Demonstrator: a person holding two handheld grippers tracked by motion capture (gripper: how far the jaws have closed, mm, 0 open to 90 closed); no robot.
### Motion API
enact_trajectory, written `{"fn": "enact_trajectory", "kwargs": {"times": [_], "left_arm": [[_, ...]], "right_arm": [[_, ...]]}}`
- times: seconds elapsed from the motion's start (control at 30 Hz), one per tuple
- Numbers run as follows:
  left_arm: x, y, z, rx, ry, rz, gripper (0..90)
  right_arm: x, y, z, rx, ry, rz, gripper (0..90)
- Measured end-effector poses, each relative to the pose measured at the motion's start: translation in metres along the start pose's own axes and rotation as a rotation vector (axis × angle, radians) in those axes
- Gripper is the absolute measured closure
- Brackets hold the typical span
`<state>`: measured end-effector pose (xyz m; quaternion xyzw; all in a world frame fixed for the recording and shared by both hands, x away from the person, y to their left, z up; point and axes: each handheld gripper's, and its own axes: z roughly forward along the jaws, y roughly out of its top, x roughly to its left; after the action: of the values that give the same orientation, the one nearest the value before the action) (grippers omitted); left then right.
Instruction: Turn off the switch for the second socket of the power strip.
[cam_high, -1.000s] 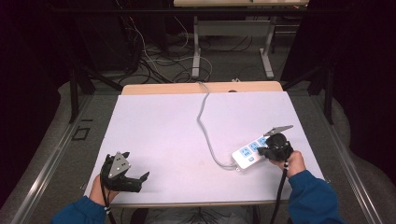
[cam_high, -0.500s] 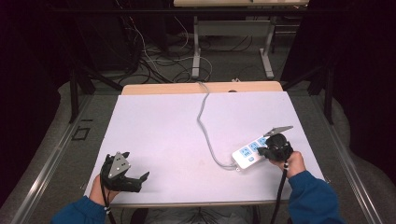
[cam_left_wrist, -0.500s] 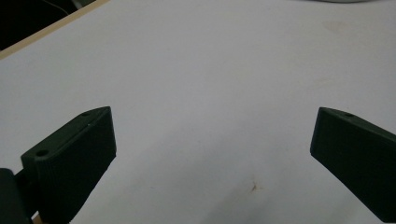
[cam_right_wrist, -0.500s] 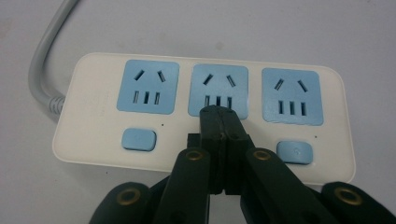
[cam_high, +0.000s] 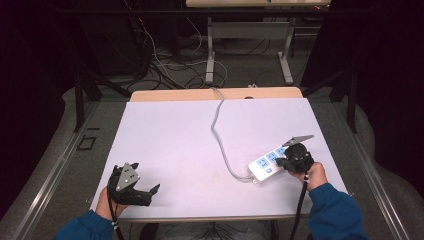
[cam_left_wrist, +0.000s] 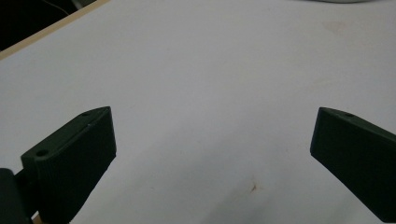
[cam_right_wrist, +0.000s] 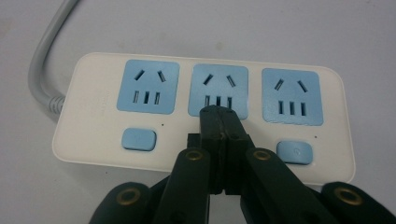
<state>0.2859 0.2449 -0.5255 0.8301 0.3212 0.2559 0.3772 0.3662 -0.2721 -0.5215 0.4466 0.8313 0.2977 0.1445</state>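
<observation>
On white table (cam_high: 175, 150), right claw (cam_right_wrist: 219, 114) clenched, tips over power strip (cam_right_wrist: 93, 121); left claw (cam_left_wrist: 210, 154) released.

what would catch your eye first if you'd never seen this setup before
The white power strip with three blue sockets, lying near the right edge of the white table, its grey cable snaking off over the far edge. The right gripper is poised over it, jaws shut together, tips at the middle socket. At the near left corner the left gripper rests with jaws wide open over bare tabletop.

The left gripper (cam_left_wrist: 212, 158) holds its fingers (cam_left_wrist: 74, 158) wide apart over the white table (cam_left_wrist: 210, 70).
</observation>
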Motion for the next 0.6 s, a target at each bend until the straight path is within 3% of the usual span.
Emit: {"fn": "enact_trajectory", "kwargs": {"times": [0.6], "left_arm": [[0.0,0.0001,0.0001,0.001,0.001,0.003,0.1]], "right_arm": [[0.0009,-0.0007,-0.0007,-0.001,-0.001,-0.014,90.0]]}}
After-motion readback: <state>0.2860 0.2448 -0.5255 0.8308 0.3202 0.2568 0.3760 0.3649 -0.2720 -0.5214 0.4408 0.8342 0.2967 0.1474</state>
